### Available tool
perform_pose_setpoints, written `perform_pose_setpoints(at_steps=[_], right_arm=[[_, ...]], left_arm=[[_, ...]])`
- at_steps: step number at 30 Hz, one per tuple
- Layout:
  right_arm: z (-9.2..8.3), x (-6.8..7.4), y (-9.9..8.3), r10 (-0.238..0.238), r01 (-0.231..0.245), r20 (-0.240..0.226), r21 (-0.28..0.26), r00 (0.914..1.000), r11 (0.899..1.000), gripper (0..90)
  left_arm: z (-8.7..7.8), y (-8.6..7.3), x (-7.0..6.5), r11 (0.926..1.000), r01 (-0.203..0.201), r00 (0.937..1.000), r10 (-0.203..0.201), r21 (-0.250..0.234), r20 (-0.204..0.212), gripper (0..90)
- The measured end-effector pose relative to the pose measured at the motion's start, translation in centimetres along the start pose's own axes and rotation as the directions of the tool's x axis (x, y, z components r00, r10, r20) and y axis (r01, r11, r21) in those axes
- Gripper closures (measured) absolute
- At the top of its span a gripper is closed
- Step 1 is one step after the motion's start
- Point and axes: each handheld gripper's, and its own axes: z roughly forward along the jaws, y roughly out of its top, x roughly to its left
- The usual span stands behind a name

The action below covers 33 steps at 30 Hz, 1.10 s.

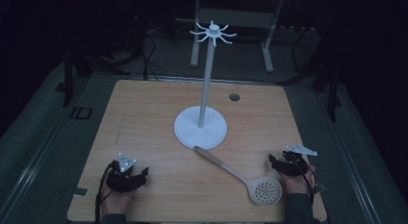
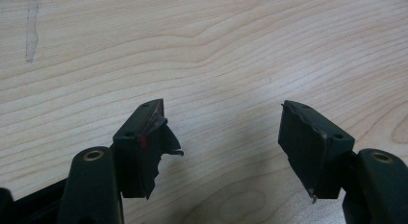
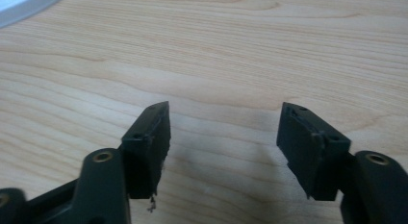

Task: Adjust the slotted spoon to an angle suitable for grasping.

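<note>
Lying on the worktop (image 1: 144,113), the light, stiff skimmer (image 1: 240,173) is best gripped mid-handle; both tongs, left (image 1: 137,178) and right (image 1: 275,162), gape empty.

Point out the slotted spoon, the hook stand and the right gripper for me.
slotted spoon (image 1: 265,190): high view, on its perforated bowl.
hook stand (image 1: 200,130): high view, on its round white base.
right gripper (image 1: 277,161): high view, between its open fingertips.
</note>
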Motion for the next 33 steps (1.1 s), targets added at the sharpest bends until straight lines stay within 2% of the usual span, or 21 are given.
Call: perform_pose_setpoints(at_steps=[2, 4, 13, 19, 23, 27, 30, 33], right_arm=[[-0.3, 0.0, 0.1, 0.022, -0.021, -0.019, 0.011, 0.9996, 1.000, 41.4], [-0.6, 0.1, 0.2, 0.019, -0.018, -0.028, 0.010, 0.9994, 1.000, 43.5], [-2.6, 2.0, 1.9, -0.058, 0.057, -0.069, -0.012, 0.9959, 0.998, 46.7], [-3.5, 3.8, 3.6, -0.138, 0.139, -0.095, 0.003, 0.9858, 0.990, 46.8], [-4.0, 5.0, 5.0, -0.194, 0.196, -0.121, 0.006, 0.9736, 0.981, 47.0], [-4.0, 6.8, 6.4, -0.260, 0.267, -0.160, 0.029, 0.9524, 0.963, 47.2], [-3.8, 7.9, 7.4, -0.304, 0.323, -0.220, 0.057, 0.9269, 0.945, 50.1], [-3.5, 9.2, 8.1, -0.343, 0.374, -0.252, 0.086, 0.9048, 0.923, 50.5]], left_arm=[[0.0, 0.0, 0.0, 1.0000, 0.000, 1.0000, 0.000, 0.000, 0.001, 34.1], [0.0, 0.0, 0.0, 1.0000, 0.001, 1.0000, -0.001, -0.001, 0.001, 34.1], [0.0, 0.0, 0.2, 0.9999, 0.012, 0.9999, -0.012, 0.001, -0.004, 34.0], [0.0, 0.0, 0.2, 0.9999, 0.011, 0.9999, -0.011, -0.001, -0.004, 34.1], [0.0, 0.0, 0.2, 1.0000, 0.009, 1.0000, -0.009, -0.001, -0.002, 34.1], [0.0, 0.0, 0.1, 1.0000, 0.008, 1.0000, -0.008, 0.000, -0.002, 34.1], [0.0, 0.0, 0.1, 1.0000, 0.006, 1.0000, -0.006, -0.001, -0.002, 34.1], [0.0, 0.0, 0.1, 1.0000, 0.008, 1.0000, -0.008, -0.002, -0.001, 34.1]])
